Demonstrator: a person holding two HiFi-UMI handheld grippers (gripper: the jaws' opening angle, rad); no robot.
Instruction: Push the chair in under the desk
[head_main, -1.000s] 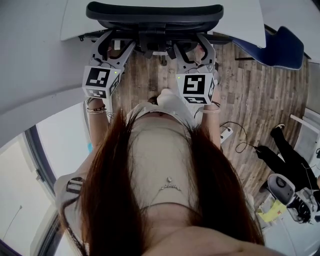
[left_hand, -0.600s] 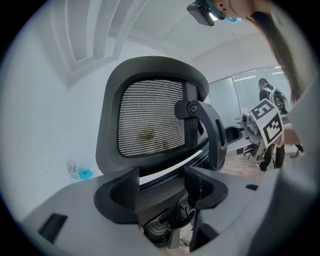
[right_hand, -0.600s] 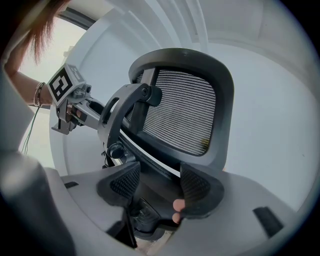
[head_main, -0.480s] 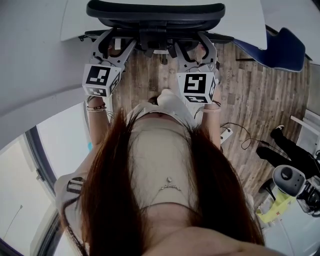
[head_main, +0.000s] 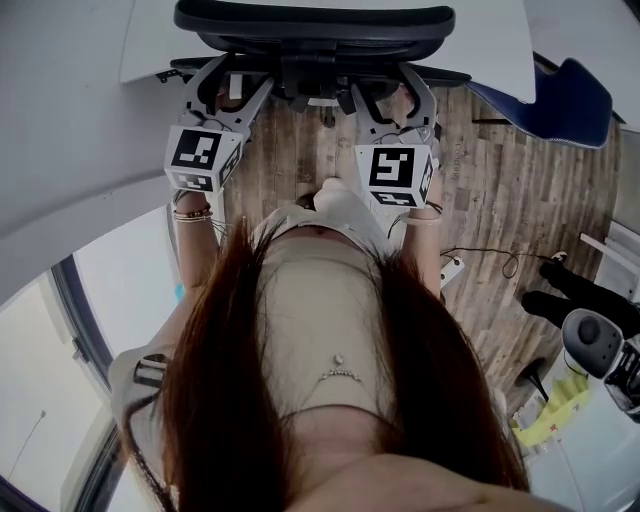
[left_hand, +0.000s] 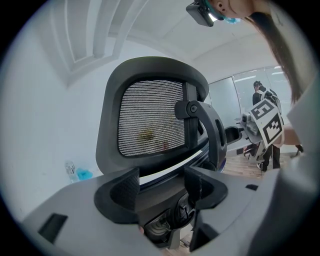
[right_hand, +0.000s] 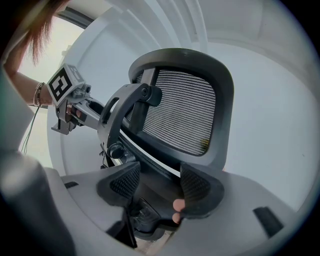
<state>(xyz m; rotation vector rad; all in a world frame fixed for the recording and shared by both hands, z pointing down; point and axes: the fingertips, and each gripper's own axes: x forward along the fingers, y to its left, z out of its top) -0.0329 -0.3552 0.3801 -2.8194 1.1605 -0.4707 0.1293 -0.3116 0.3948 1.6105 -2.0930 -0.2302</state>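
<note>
Jaws spread wide, the left gripper and right gripper each straddle the lower back frame of the chair. It stands directly ahead of both, its mesh back rising above the jaws, with the white desk just beyond it.

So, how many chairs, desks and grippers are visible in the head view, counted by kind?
Chairs: 2, the black office chair and the blue chair
Desks: 1, the white desk
Grippers: 2, the left gripper and the right gripper
Total: 5
</note>
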